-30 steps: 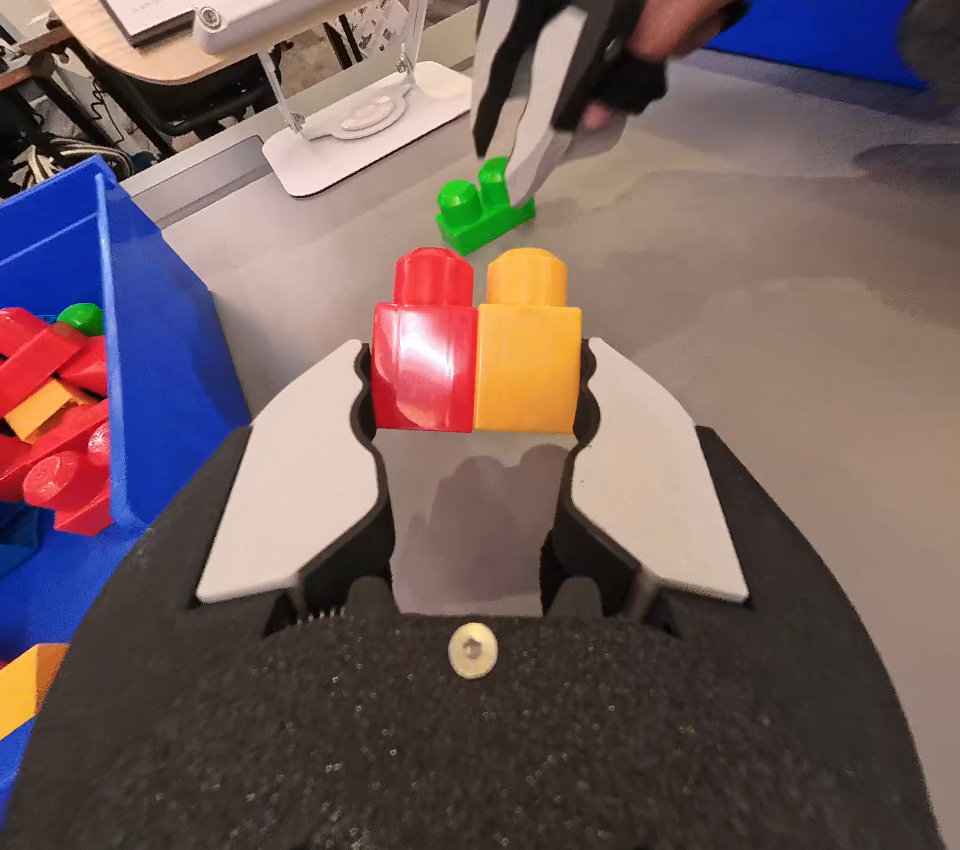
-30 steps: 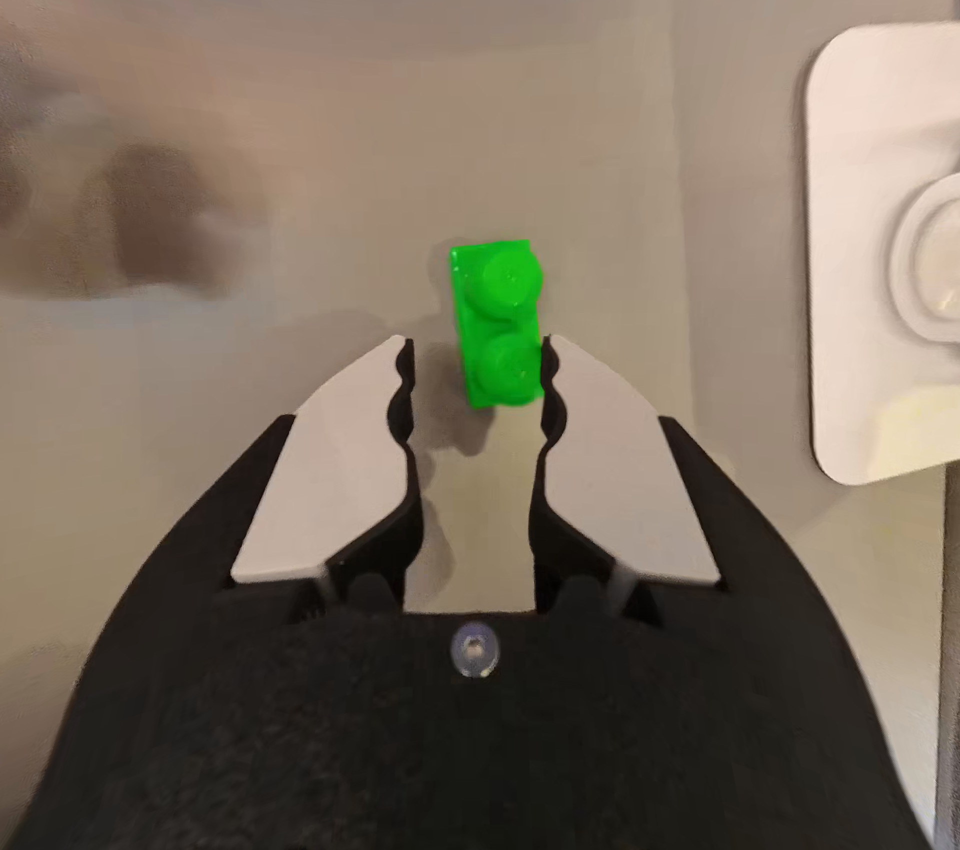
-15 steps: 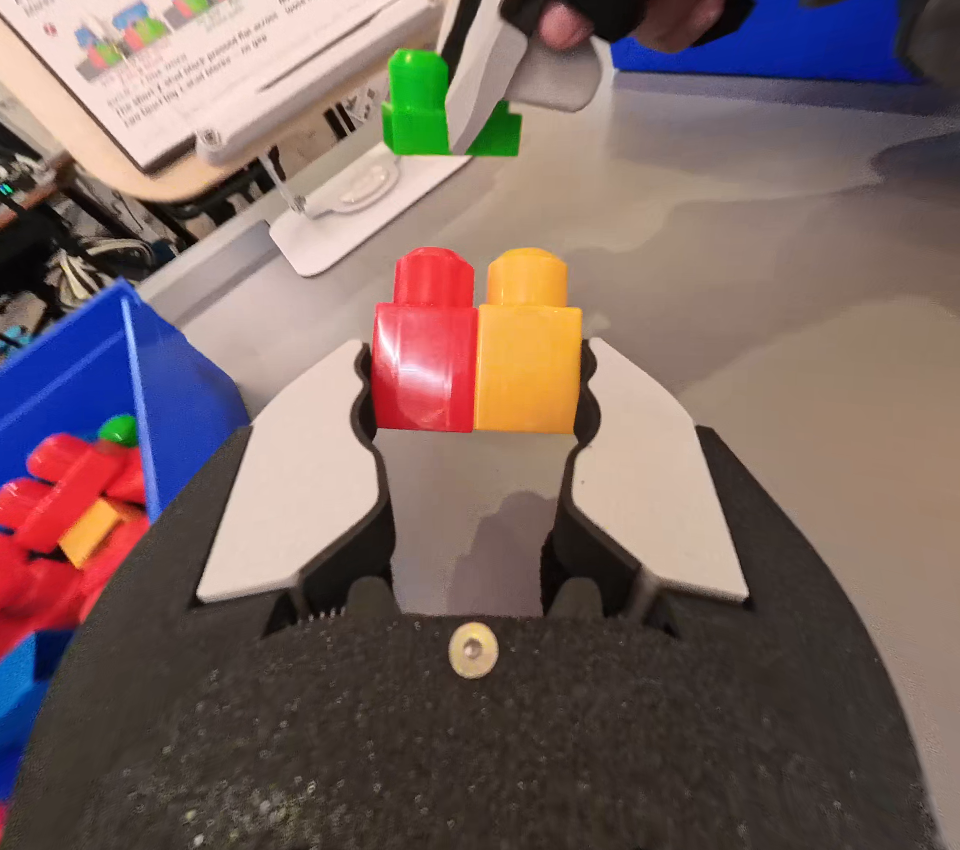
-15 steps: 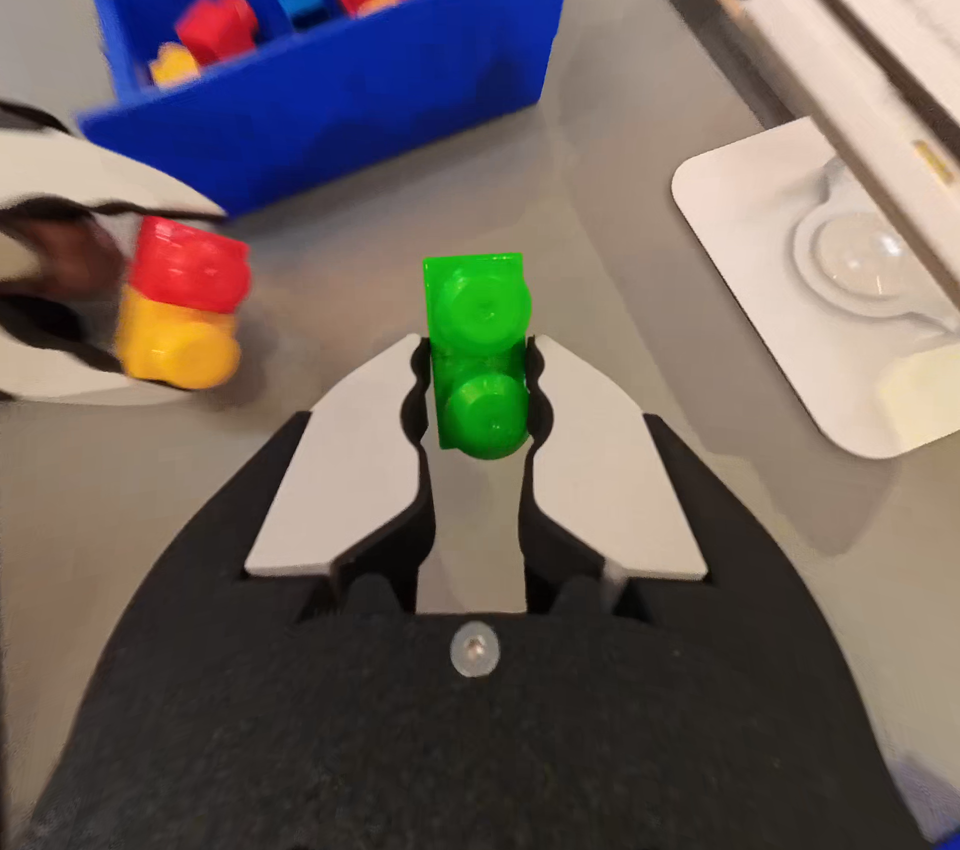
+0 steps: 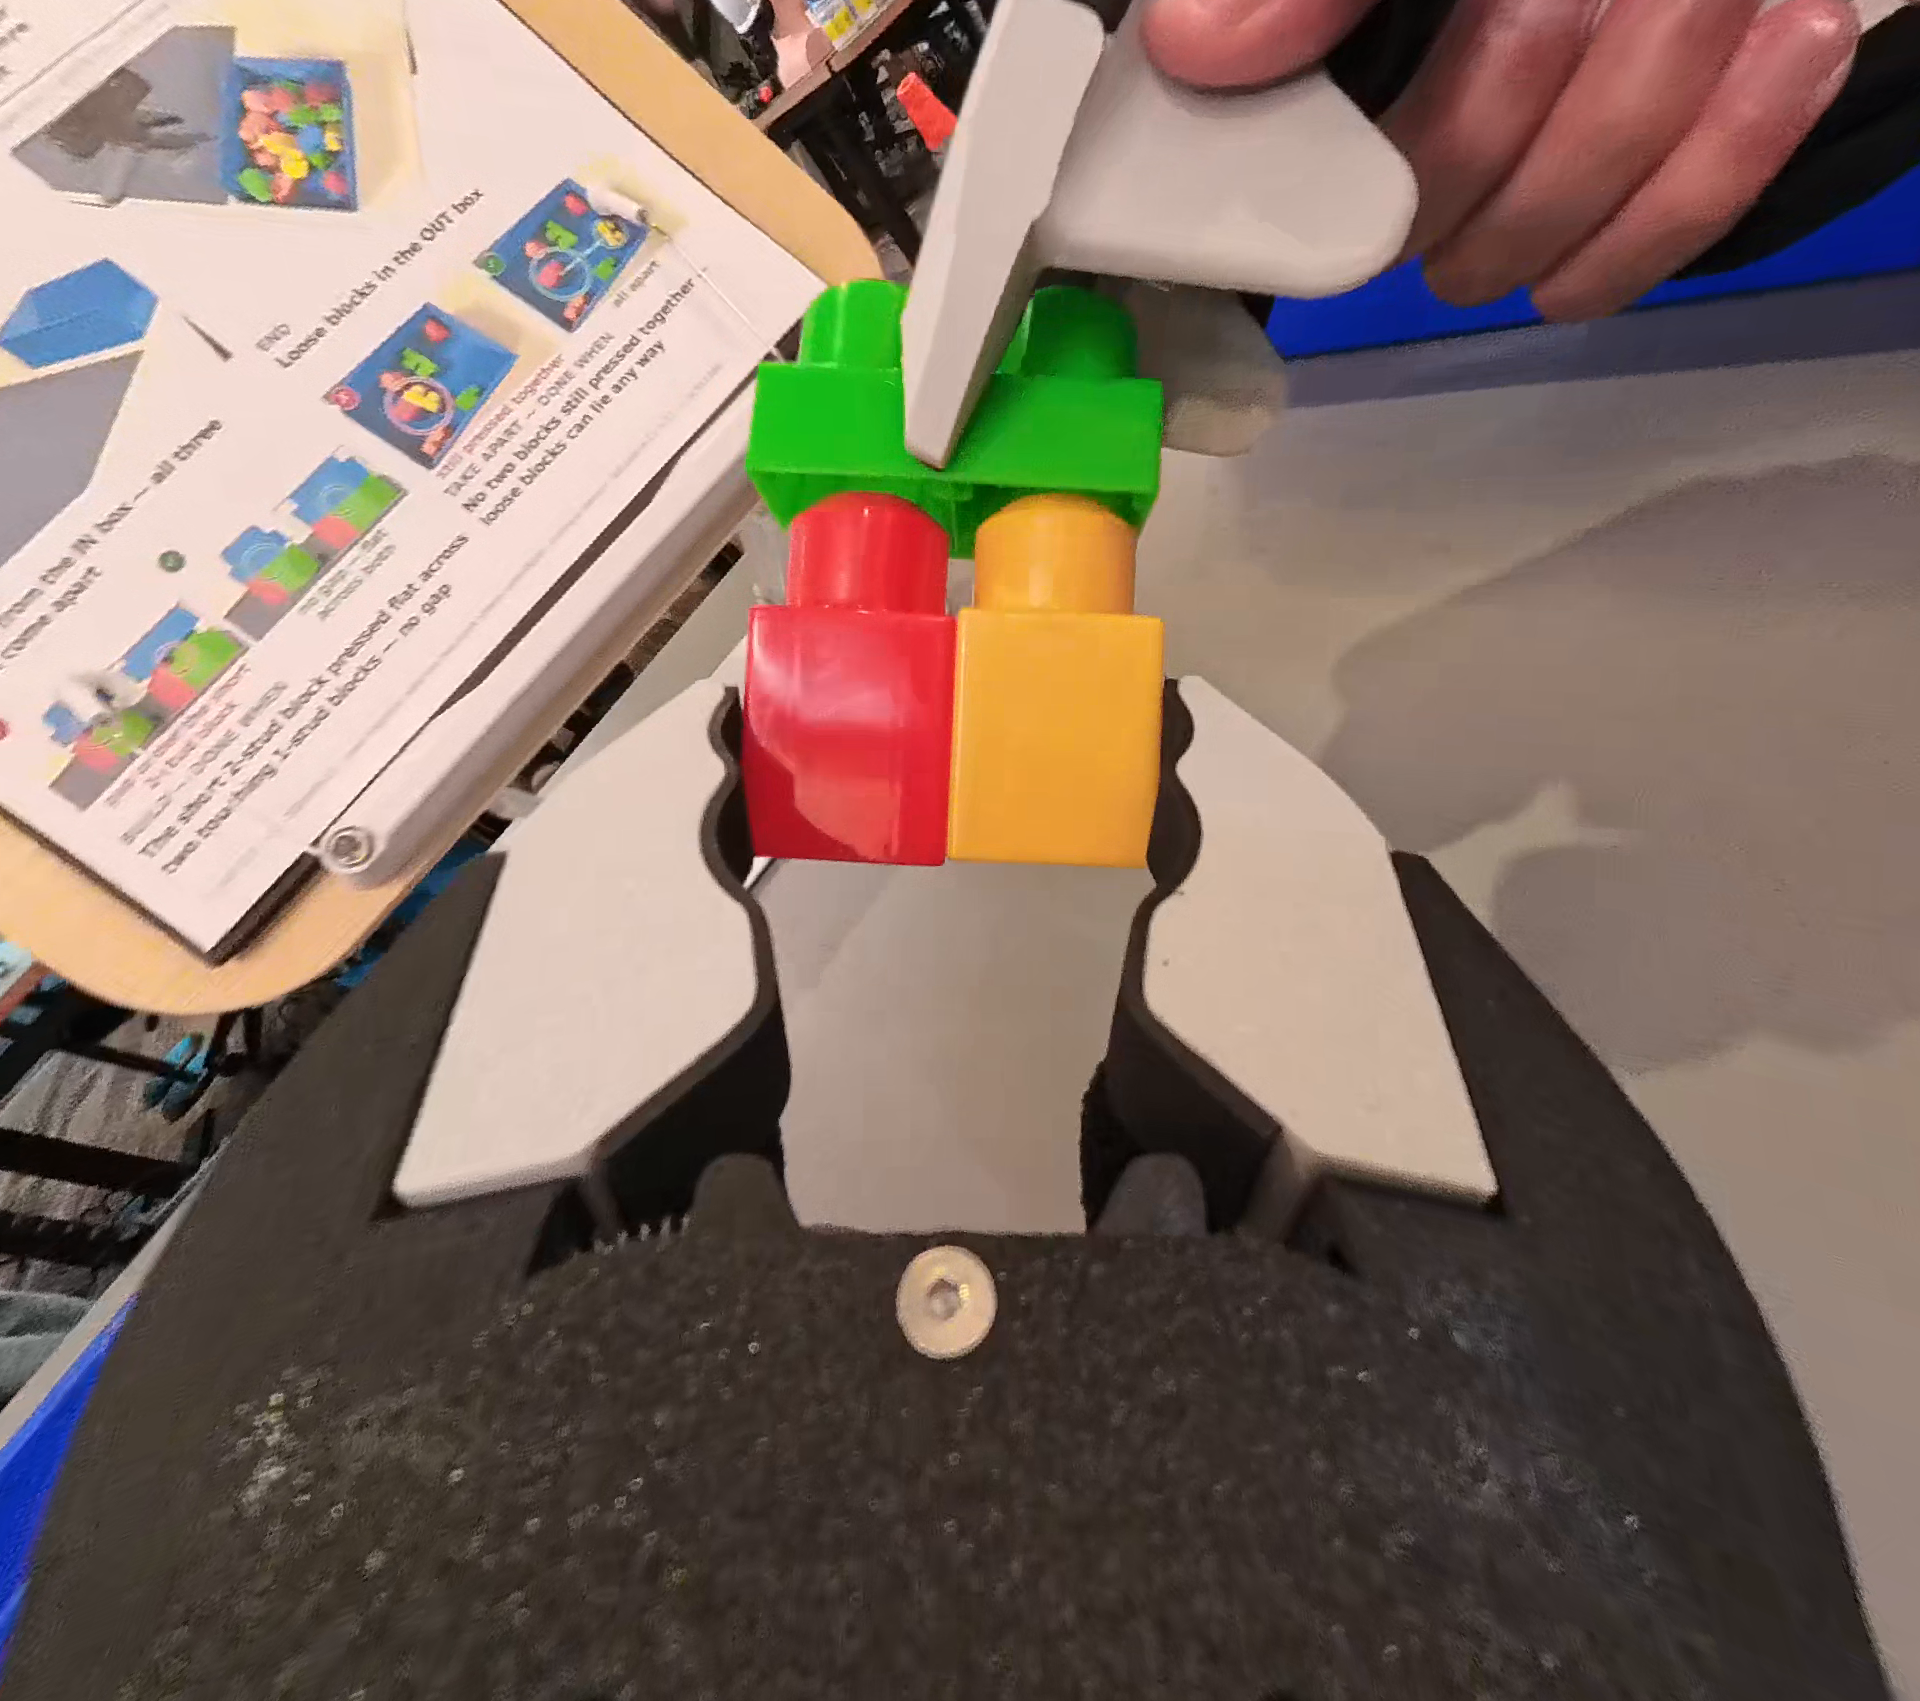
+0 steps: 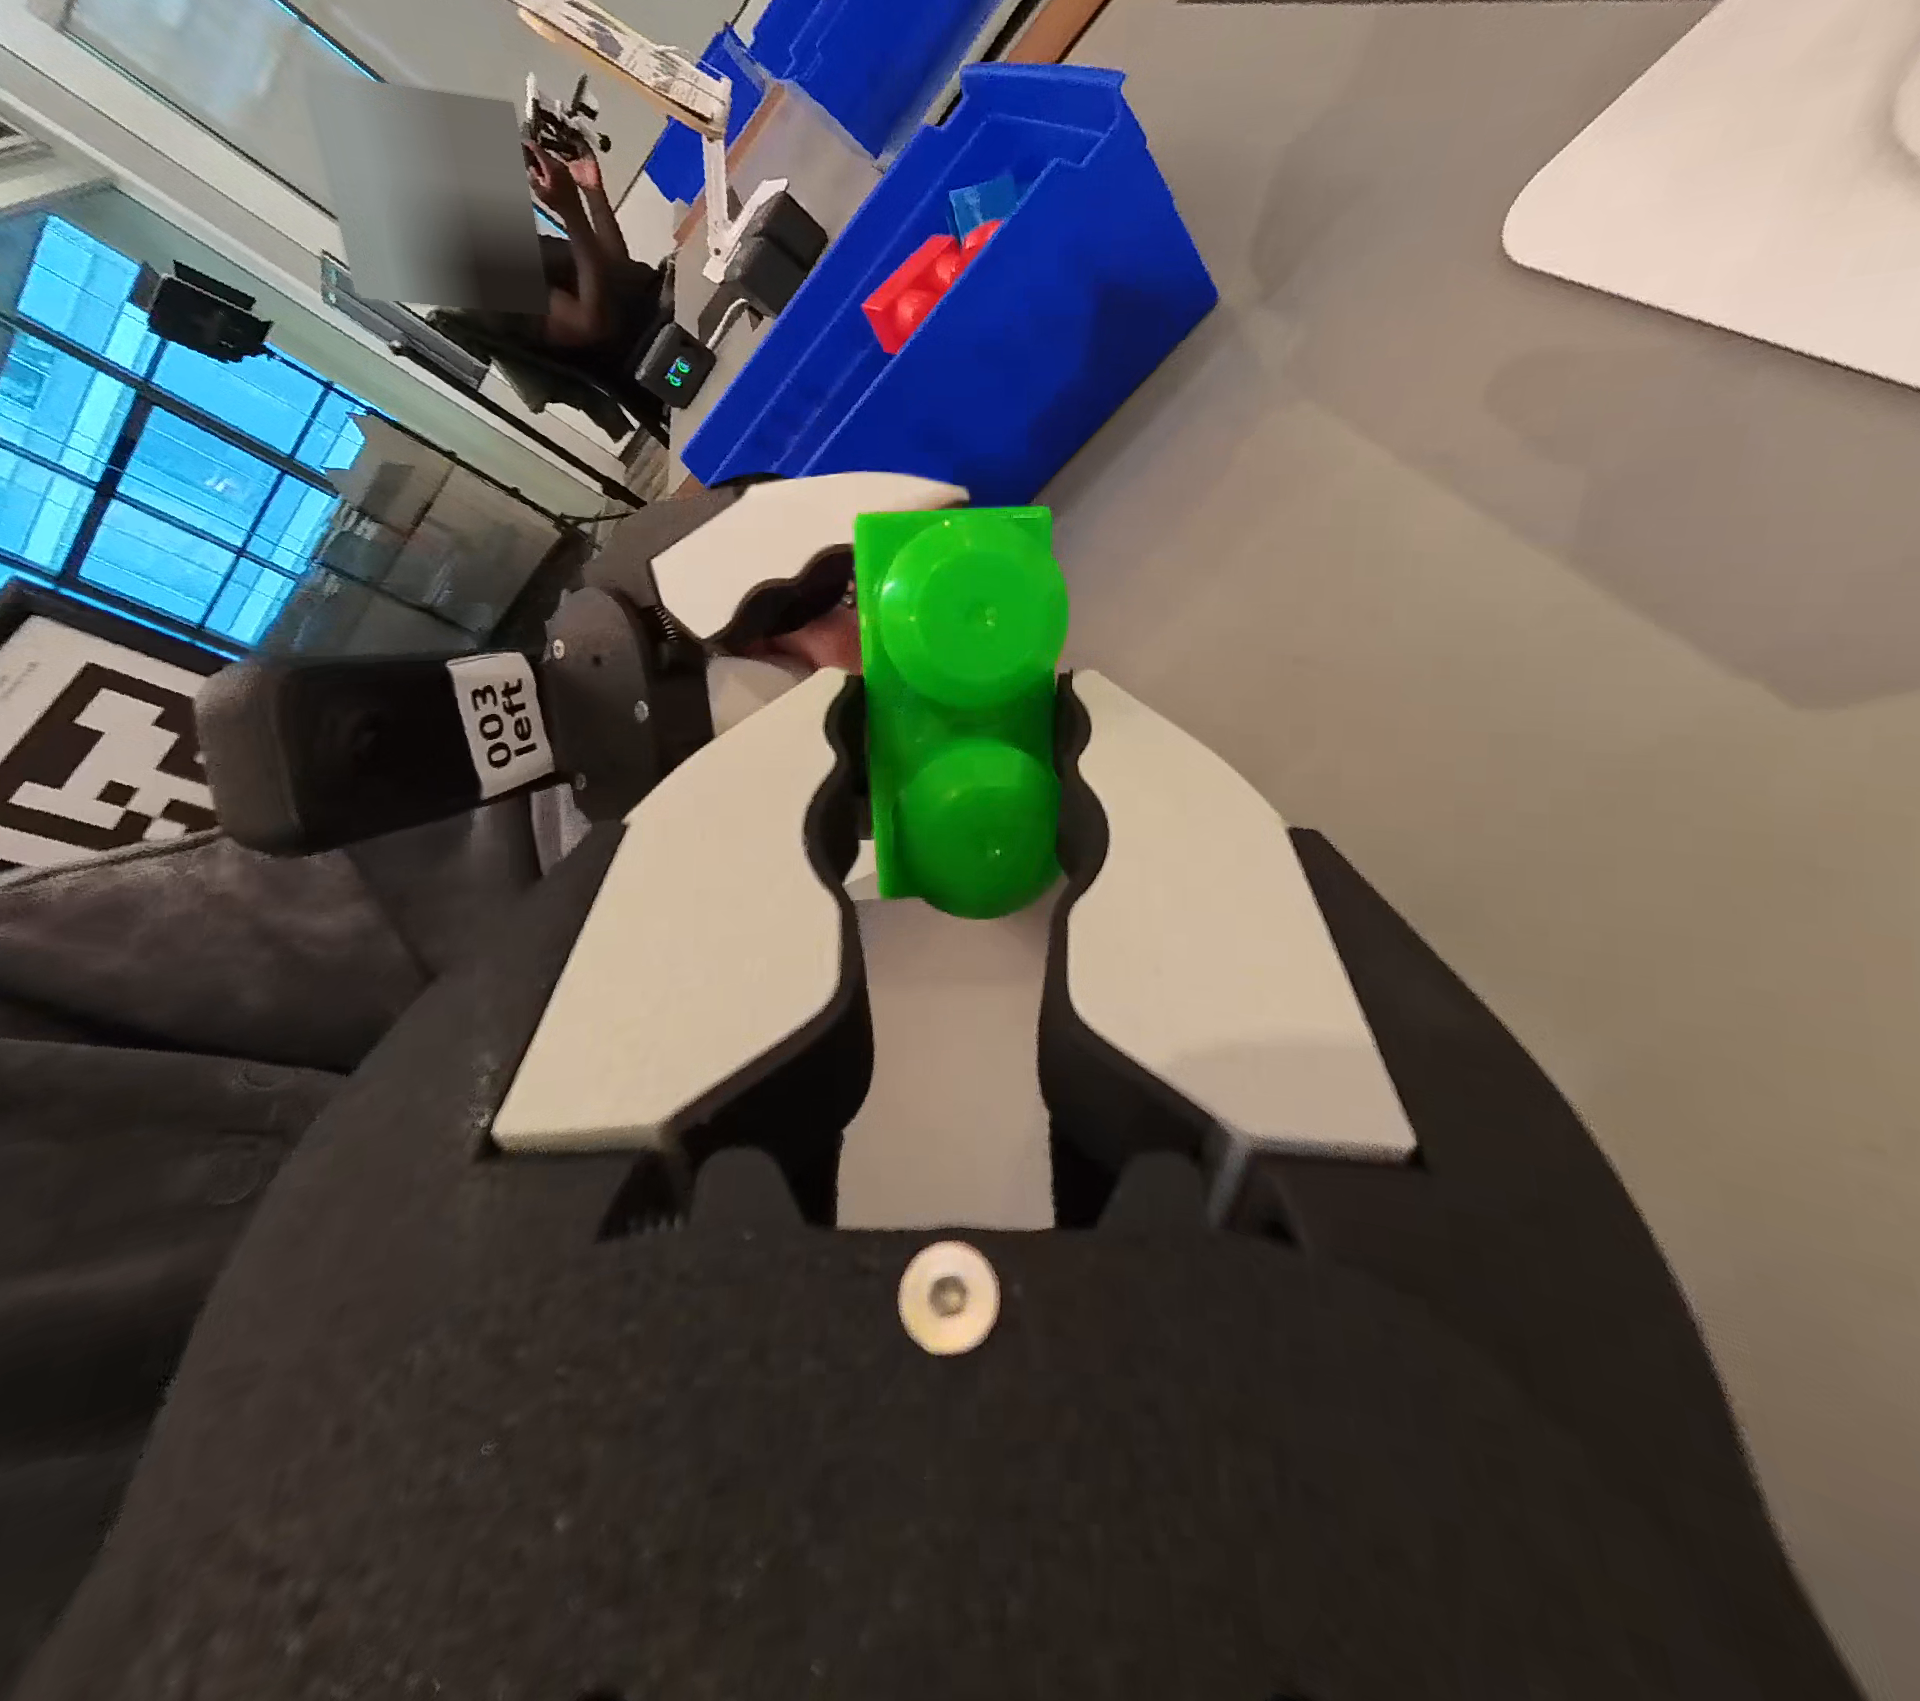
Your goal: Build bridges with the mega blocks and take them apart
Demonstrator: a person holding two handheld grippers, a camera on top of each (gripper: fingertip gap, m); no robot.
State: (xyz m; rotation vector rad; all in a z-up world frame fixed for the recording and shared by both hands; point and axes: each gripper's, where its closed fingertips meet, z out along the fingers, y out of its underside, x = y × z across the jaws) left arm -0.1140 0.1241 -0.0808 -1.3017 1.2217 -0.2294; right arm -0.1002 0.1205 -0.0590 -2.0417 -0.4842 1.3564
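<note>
My left gripper [image 5: 951,778] clamped red block [image 5: 847,737] and yellow block [image 5: 1055,737] side by side, frame centre. My right gripper [image 6: 961,778] pinched green block [image 5: 956,430] just above studs. Needed square alignment, straight even press, no gap.

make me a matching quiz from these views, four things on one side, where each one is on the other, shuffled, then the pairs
Things
1. green block
2. red block
3. yellow block
4. blue bin

Places
A. on the grey table, with loose blocks inside
B. in the left gripper, against its right finger
C. in the right gripper, over the studs of two other blocks
D. in the left gripper, against its left finger

Pairs: 1-C, 2-D, 3-B, 4-A
</note>
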